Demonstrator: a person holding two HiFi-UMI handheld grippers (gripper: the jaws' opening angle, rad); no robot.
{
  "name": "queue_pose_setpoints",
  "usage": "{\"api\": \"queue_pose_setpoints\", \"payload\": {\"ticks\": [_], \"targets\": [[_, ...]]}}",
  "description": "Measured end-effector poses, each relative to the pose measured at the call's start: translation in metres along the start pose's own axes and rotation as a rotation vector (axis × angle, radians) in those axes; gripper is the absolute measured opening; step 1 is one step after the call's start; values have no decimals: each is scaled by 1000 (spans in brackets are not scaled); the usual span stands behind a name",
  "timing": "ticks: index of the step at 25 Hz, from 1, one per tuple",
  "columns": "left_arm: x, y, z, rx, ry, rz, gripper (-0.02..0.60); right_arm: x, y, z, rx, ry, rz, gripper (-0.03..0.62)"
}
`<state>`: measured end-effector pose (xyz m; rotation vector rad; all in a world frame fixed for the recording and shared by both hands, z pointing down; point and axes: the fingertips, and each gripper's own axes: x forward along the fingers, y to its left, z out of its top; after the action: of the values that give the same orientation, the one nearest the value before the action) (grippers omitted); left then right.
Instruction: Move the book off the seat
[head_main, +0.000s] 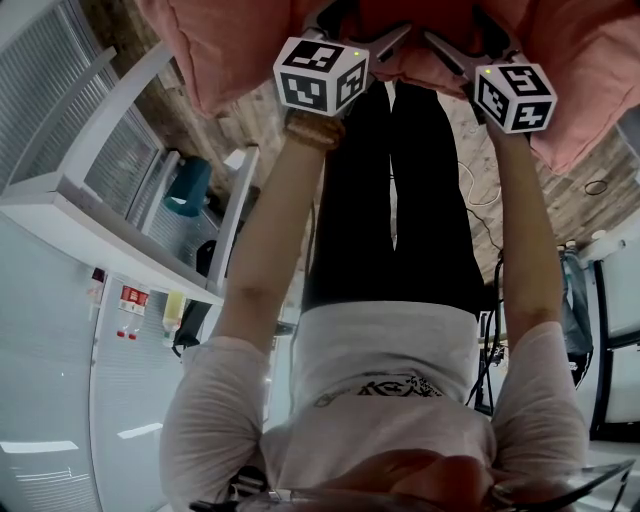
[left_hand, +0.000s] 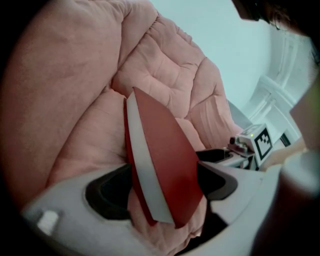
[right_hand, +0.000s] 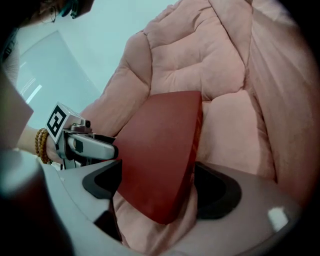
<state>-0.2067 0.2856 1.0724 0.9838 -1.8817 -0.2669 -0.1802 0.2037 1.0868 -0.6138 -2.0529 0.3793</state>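
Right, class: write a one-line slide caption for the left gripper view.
Red book propped against pink cushion, between the left gripper's open jaws.

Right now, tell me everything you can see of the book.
The book is closed, with plain red covers and a white page block showing along one edge. It stands tilted on edge, its lower corner sunk in the pink quilted seat. It sits between the open jaws of the left gripper and right gripper; whether they touch it is unclear.
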Motion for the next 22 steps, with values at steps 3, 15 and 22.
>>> {"api": "queue_pose_setpoints", "payload": {"ticks": [3,15,22], "targets": [[4,2,-3,3,14,4,402,4,-5,-2,18,-4,0,477],[8,6,-2,-3,21,17,403,11,-2,0,-9,-1,9,474],[3,2,-2,32,31,15,393,5,4,5,-12,-13,-3,466]]}}
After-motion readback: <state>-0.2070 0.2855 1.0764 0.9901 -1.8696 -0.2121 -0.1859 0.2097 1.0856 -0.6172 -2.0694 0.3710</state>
